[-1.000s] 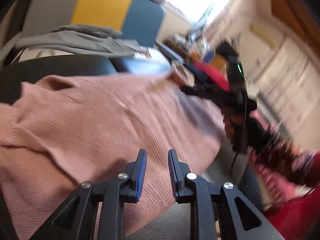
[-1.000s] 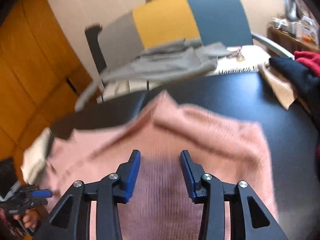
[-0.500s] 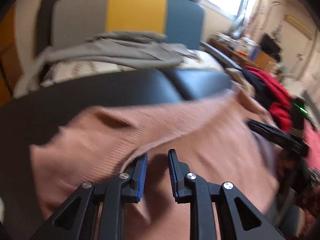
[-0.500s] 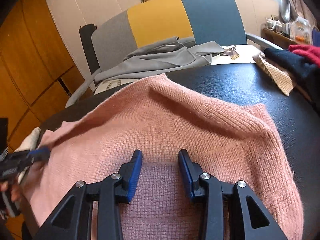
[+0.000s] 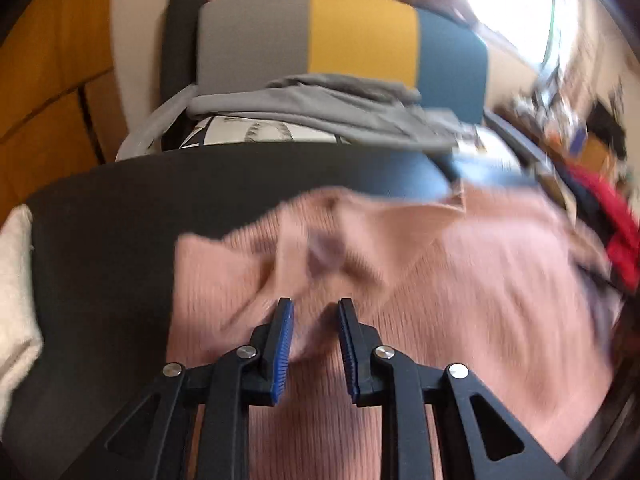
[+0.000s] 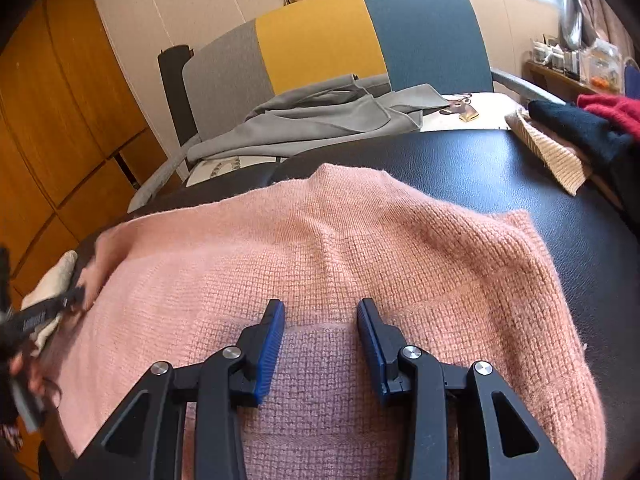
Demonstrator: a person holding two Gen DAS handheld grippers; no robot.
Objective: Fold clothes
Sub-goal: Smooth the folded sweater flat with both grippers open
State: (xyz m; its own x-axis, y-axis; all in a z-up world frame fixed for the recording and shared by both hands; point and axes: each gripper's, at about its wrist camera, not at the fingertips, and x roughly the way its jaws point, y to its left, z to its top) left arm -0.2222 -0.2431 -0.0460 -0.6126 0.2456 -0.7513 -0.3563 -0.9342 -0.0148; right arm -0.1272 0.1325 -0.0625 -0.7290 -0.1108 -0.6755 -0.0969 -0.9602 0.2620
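A pink knit sweater (image 6: 360,248) lies spread on a black padded table (image 6: 500,164). It also shows in the left wrist view (image 5: 460,280), where it is blurred. My left gripper (image 5: 314,320) has a fold of the pink knit between its narrowly parted jaws at the sweater's left edge, and it shows at the left edge of the right wrist view (image 6: 52,308). My right gripper (image 6: 320,316) is open, just above the middle of the sweater, holding nothing.
A grey, yellow and blue chair back (image 6: 340,40) stands behind the table with a grey garment (image 6: 320,116) draped over it. A pile of beige, navy and red clothes (image 6: 572,128) lies at the table's right. A cream cloth (image 5: 16,288) lies at the left edge.
My left gripper has swung left across the sweater, carrying a fold of pink knit with it. My right gripper has stayed open over the sweater's middle.
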